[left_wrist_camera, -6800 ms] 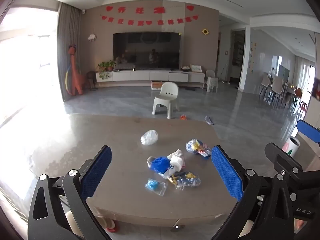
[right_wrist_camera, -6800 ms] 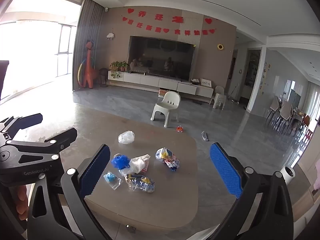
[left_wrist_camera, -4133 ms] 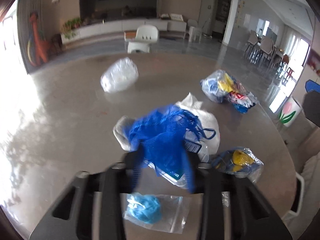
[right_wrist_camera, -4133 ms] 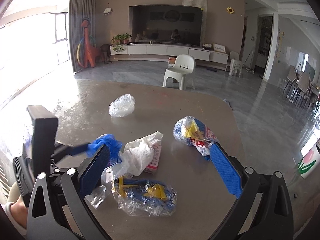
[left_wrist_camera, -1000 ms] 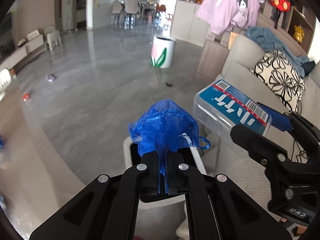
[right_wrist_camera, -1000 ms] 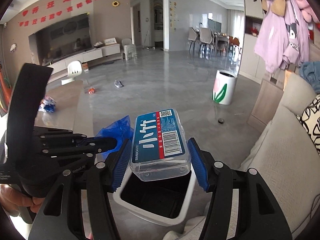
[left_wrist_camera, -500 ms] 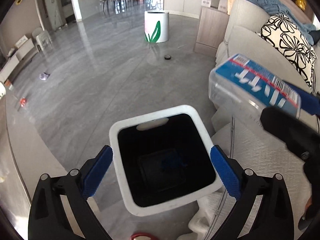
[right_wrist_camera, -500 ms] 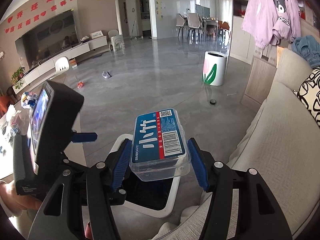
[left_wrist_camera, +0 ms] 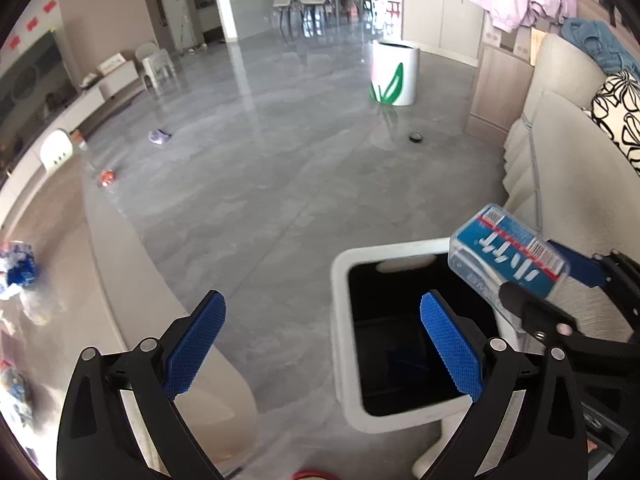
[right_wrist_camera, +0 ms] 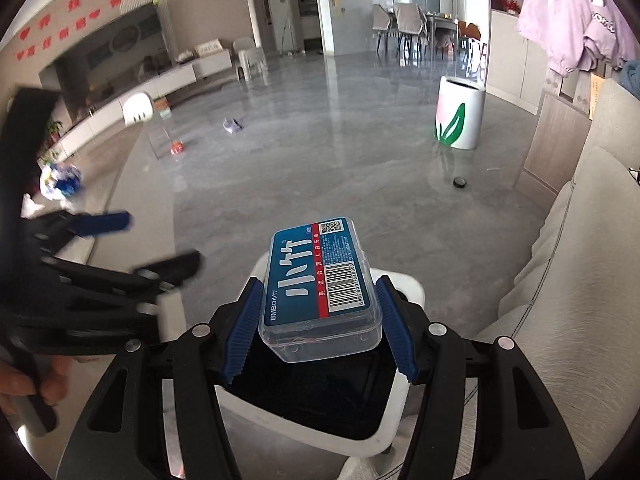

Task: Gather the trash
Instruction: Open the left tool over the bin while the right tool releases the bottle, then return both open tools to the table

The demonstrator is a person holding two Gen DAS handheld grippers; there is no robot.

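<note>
The grey floor [left_wrist_camera: 280, 168] carries a white bin [left_wrist_camera: 344, 320] near the sofa, a tulip-printed bin [left_wrist_camera: 394, 76], a dark puck [left_wrist_camera: 416, 137], and scattered scraps. The desk [left_wrist_camera: 132, 280] edge holds wrappers [left_wrist_camera: 18, 276].

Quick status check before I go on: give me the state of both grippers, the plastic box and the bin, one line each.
Left gripper: open, holding nothing, beside the bin.
Right gripper: shut on the plastic box.
Clear plastic box: lid closed, clamped between the pads, above the bin opening.
White trash bin: upright, no lid on it, dark inside, something blue at the bottom.
</note>
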